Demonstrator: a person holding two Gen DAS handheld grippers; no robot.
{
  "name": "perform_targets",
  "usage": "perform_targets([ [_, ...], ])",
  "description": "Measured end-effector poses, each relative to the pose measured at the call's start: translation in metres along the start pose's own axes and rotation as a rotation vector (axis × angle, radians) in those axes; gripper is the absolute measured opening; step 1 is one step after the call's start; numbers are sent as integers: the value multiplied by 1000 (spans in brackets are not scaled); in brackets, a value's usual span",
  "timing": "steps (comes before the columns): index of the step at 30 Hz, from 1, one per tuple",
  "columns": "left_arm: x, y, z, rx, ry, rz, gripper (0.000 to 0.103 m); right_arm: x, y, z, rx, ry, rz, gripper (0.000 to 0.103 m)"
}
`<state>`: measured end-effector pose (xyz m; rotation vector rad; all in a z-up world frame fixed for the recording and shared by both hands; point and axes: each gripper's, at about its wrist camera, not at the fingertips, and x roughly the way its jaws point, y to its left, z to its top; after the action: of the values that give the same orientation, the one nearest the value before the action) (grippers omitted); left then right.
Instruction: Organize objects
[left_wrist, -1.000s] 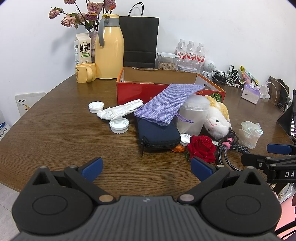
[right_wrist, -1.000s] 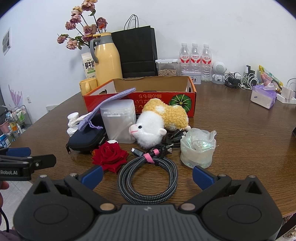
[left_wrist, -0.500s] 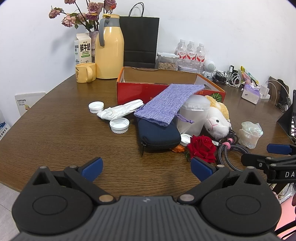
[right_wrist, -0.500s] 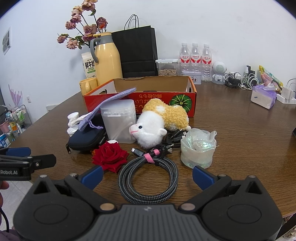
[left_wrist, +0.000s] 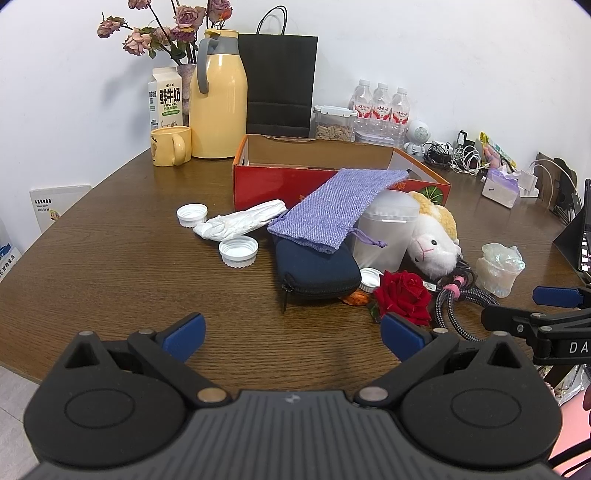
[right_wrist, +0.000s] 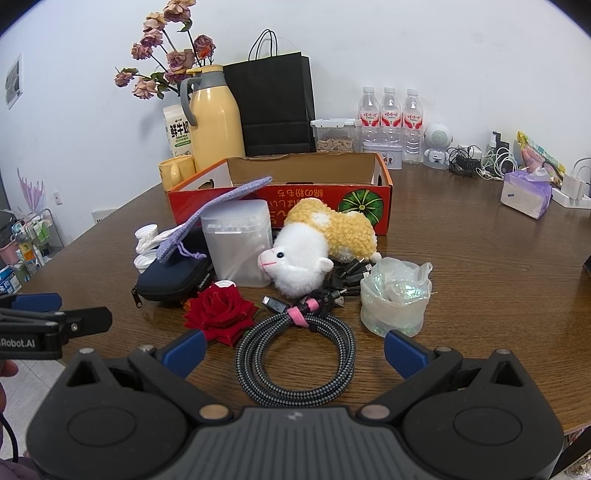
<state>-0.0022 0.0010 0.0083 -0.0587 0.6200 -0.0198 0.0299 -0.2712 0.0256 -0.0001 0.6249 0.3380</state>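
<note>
Nothing has shifted this past second: my left tool (left_wrist: 291, 334) and right tool (right_wrist: 293, 349) still hover released over the table (left_wrist: 110, 266), so sorting hasn't begun.

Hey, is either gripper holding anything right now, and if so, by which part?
Nothing is held. The left gripper and right gripper both hover open above the table, short of the rose and cable.
</note>
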Motion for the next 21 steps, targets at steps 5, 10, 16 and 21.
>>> perform_targets([
  [5,0,0,0,0,0,0,103,1,1,0,0,0,0,103],
  [10,-2,0,2,-2,1,-1,103,2,1,0,0,1,0,103],
  [16,3,2,0,-8,9,-5,103,2,-2,2,1,9,4,103],
  [21,11,6,-1,-23,17,-4,103,14,-1,-1,-13,25,6,103],
])
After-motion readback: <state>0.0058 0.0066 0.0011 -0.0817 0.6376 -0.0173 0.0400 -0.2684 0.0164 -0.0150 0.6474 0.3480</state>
